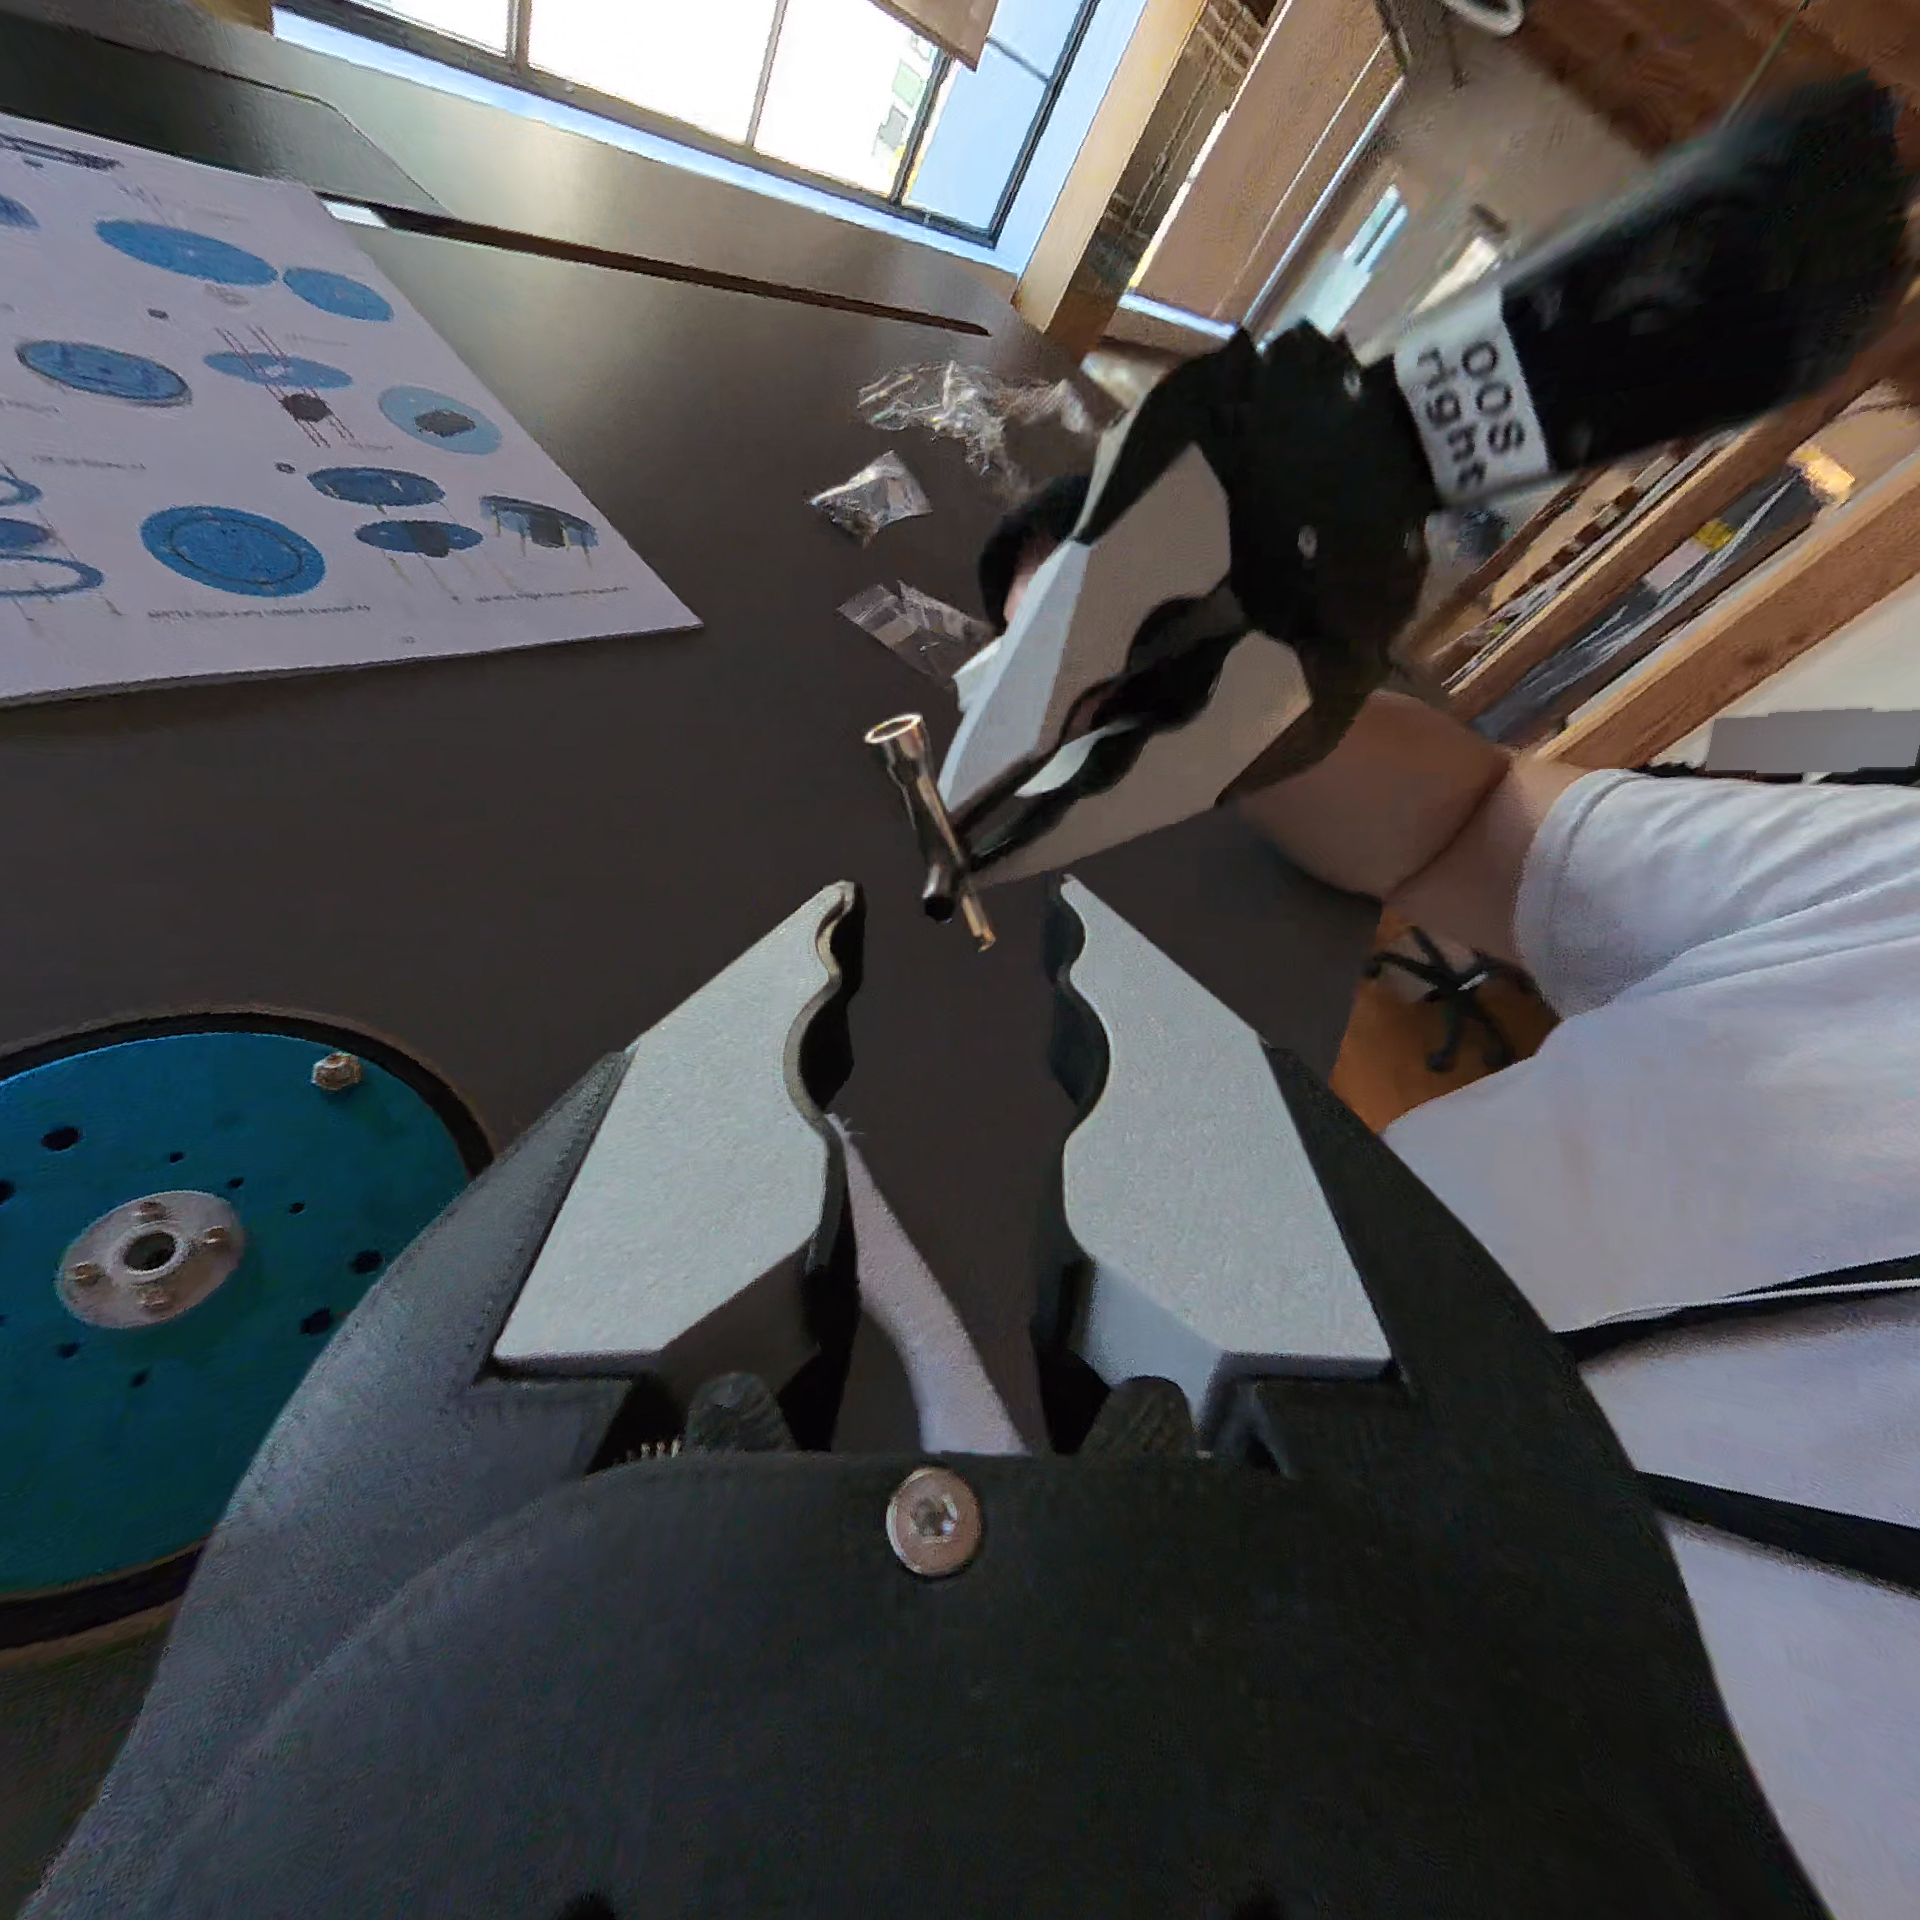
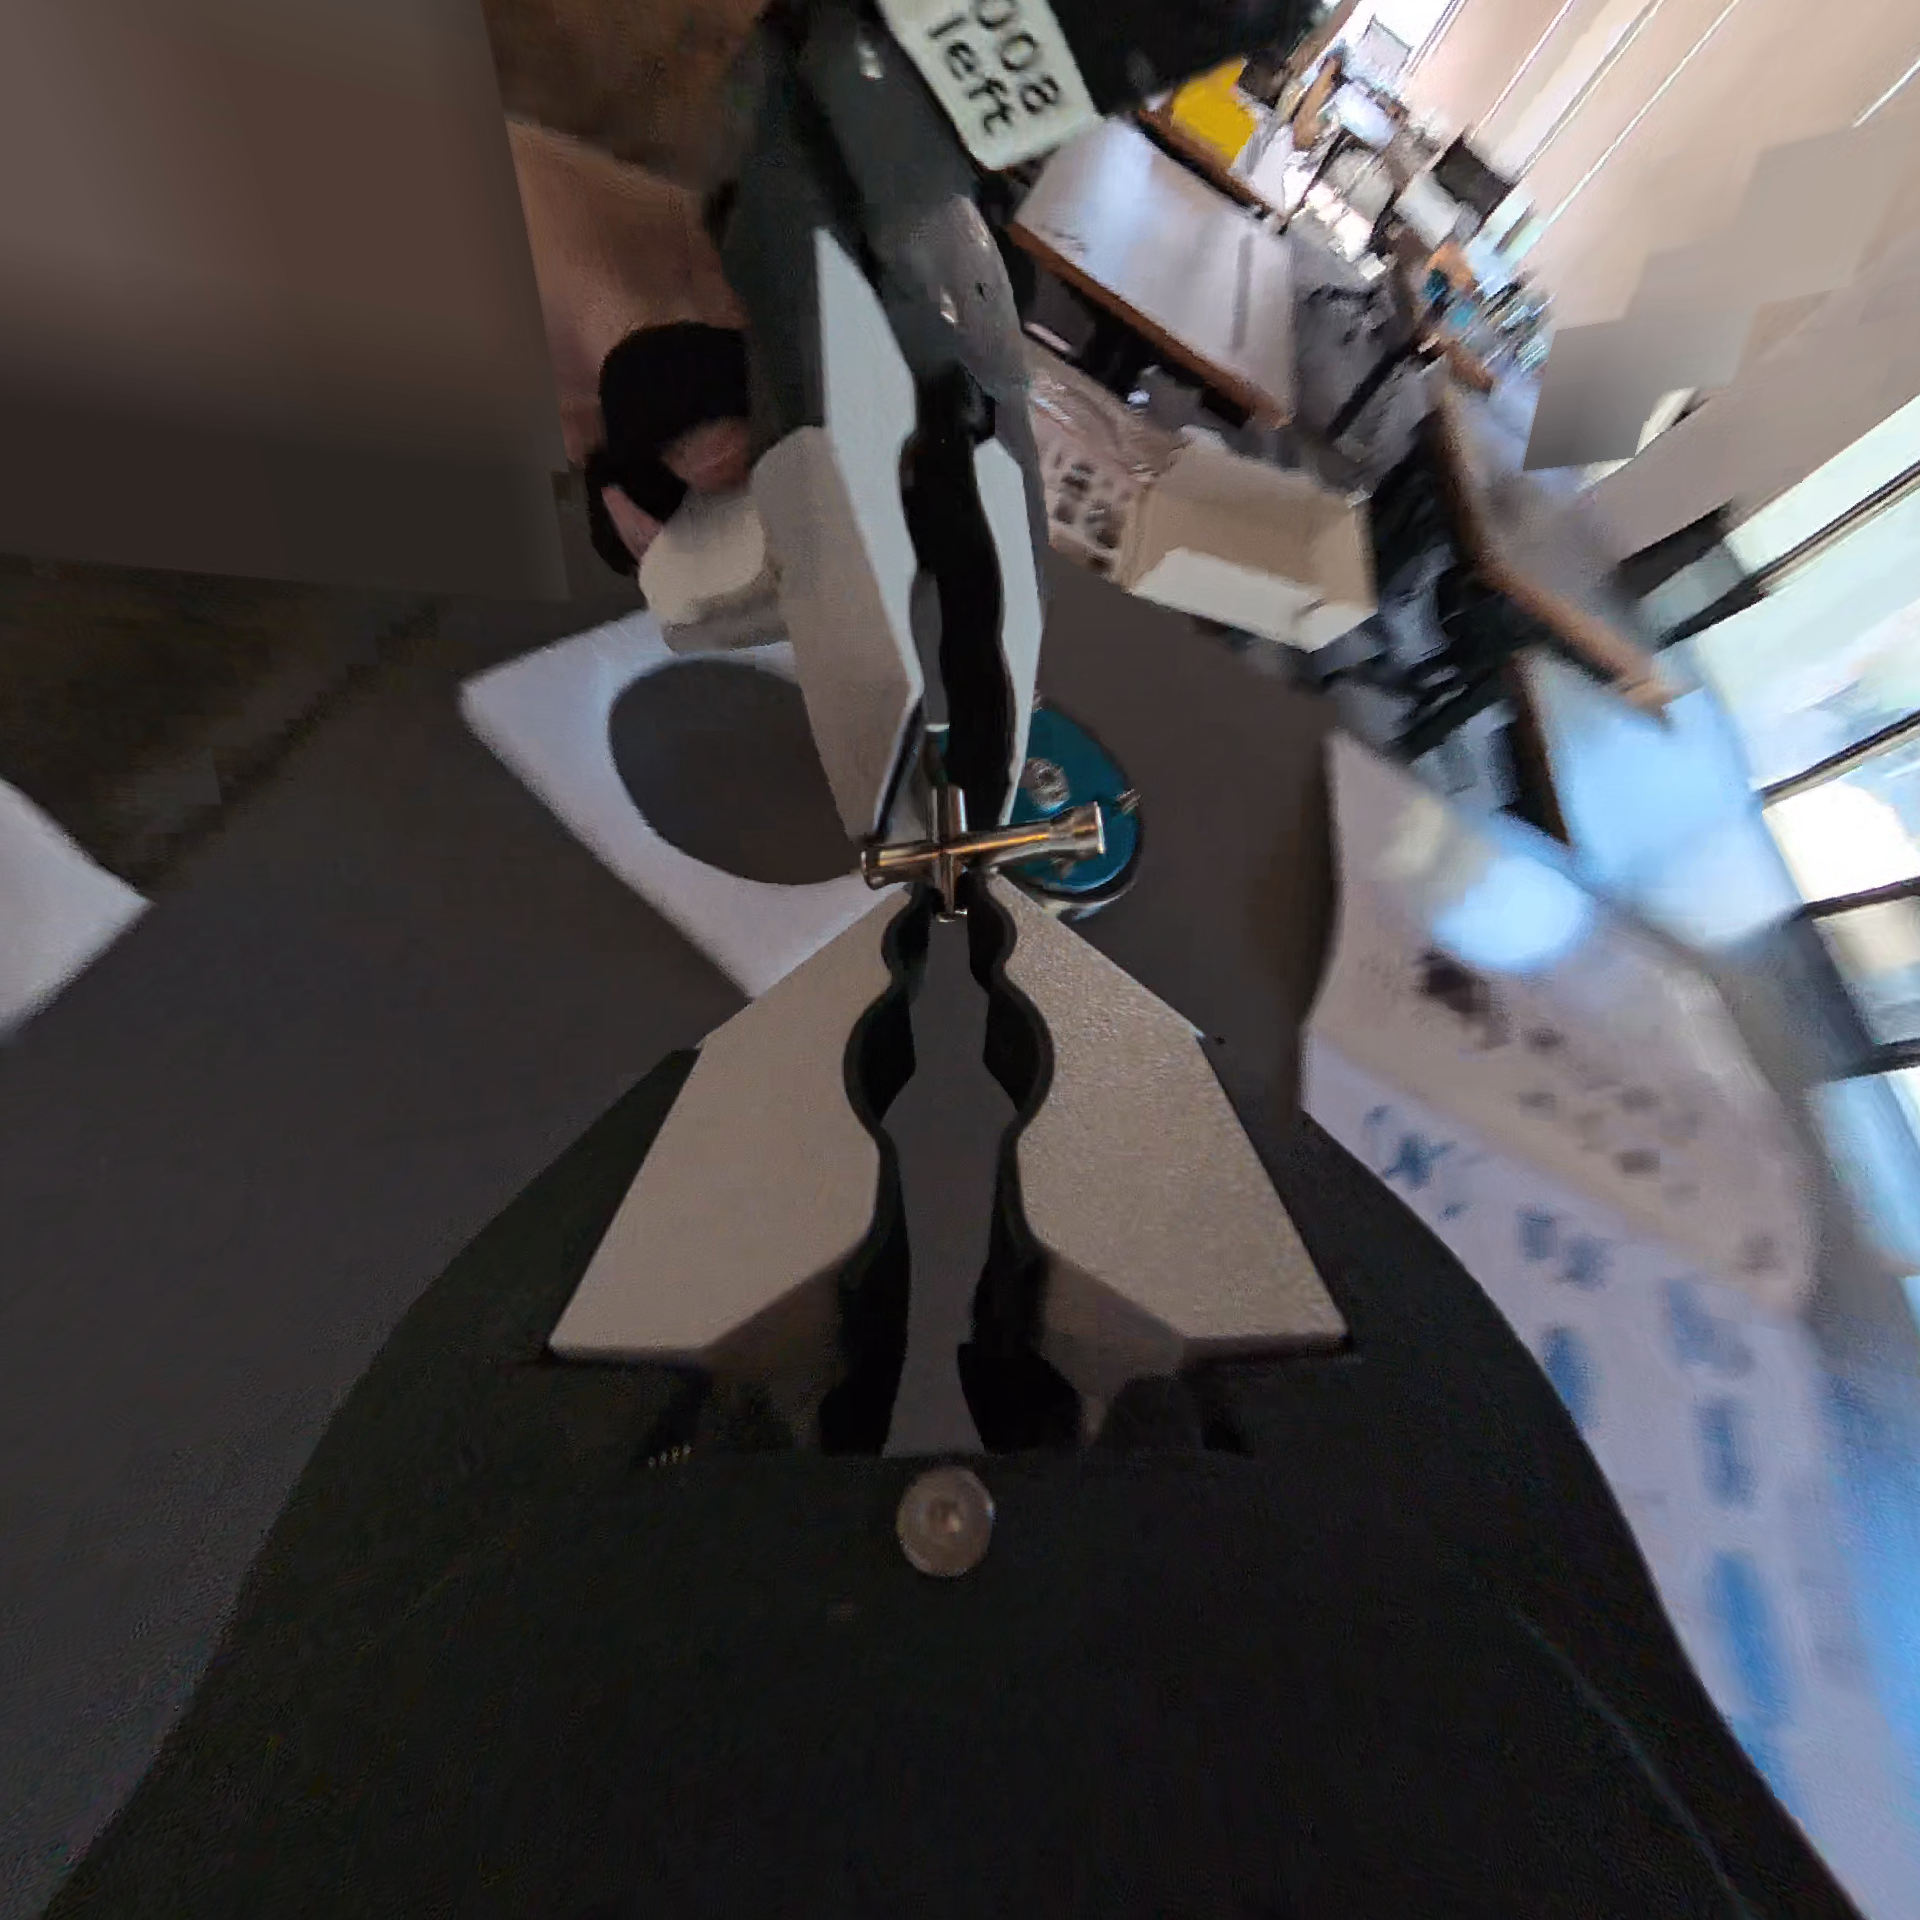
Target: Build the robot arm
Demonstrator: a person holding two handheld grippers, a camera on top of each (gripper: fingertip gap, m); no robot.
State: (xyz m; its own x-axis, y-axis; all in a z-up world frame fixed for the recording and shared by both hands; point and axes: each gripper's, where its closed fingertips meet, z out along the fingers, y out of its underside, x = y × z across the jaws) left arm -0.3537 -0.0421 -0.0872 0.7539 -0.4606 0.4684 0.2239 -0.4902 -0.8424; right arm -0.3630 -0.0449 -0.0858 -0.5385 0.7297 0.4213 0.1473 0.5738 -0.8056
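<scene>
A small silver cross-shaped socket wrench is held above the dark table. My right gripper is shut on its short stem, with the long bar lying across the fingertips. In the left wrist view the right gripper comes in from the upper right. My left gripper is open and empty. Its fingertips stand on either side of the wrench's lower end without touching it. In the right wrist view the left gripper points down at the wrench from above. A blue disc with a metal hub lies below on the left.
A printed sheet with blue diagrams lies at the far left of the dark table. Small clear plastic bags lie behind the grippers. A white foam sheet with a round cutout lies near the disc. A person's white sleeve is at the right. Left and right tips are no more than a few centimetres apart.
</scene>
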